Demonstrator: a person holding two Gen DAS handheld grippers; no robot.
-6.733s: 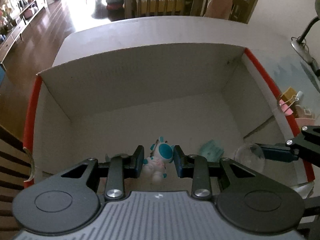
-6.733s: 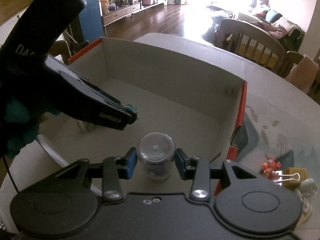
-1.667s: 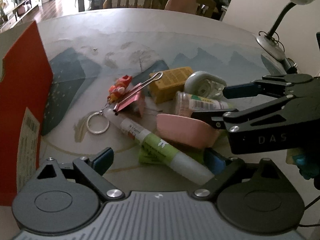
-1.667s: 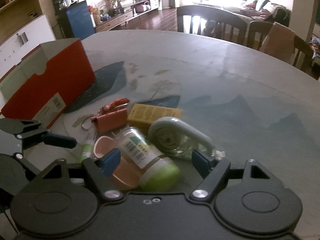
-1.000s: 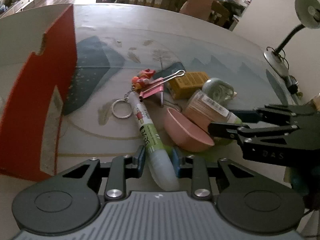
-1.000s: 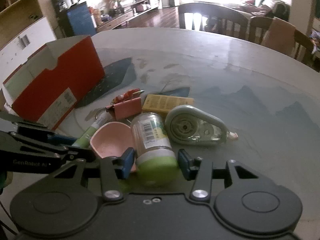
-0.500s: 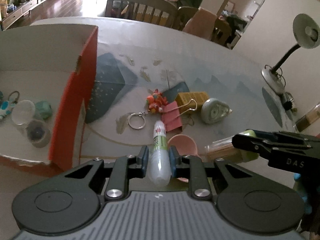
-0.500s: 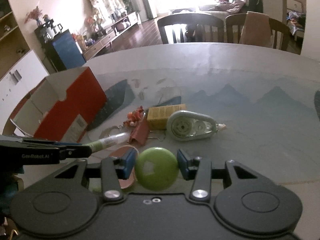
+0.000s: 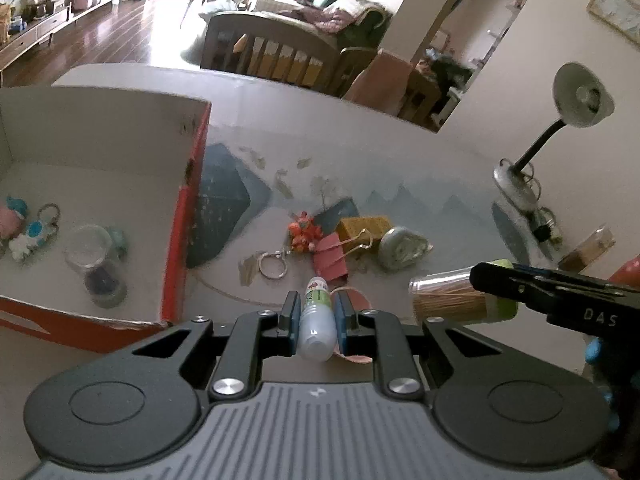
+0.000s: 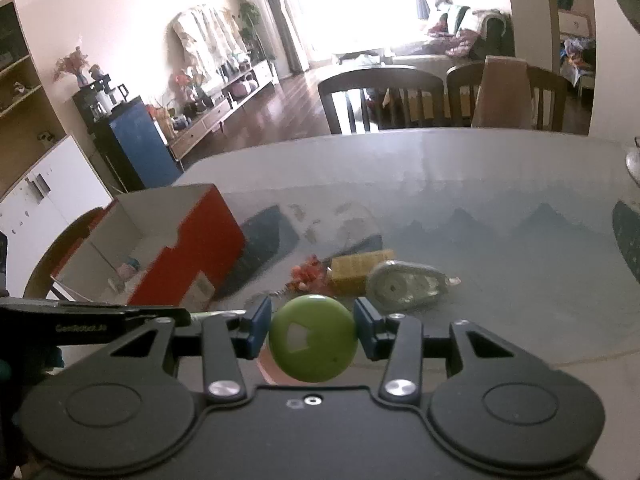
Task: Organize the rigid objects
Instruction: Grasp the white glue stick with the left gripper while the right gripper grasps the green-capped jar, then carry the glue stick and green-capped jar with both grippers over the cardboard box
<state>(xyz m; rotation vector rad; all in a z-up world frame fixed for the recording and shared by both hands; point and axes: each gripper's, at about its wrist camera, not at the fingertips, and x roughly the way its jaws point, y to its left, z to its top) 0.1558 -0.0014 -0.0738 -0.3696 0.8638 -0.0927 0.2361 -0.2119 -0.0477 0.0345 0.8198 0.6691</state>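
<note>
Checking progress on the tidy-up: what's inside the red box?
In the box: a clear jar, a blue-white toy on a key ring, something pink. Its left part is out of view.

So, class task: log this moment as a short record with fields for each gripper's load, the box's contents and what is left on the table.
left gripper: shut on glue stick, lifted
right gripper: shut on toothpick jar, green lid facing camera
box: clear jar, toy keychains
table: pink clip, yellow box, tape dispenser, orange keychain, pink bowl
</note>
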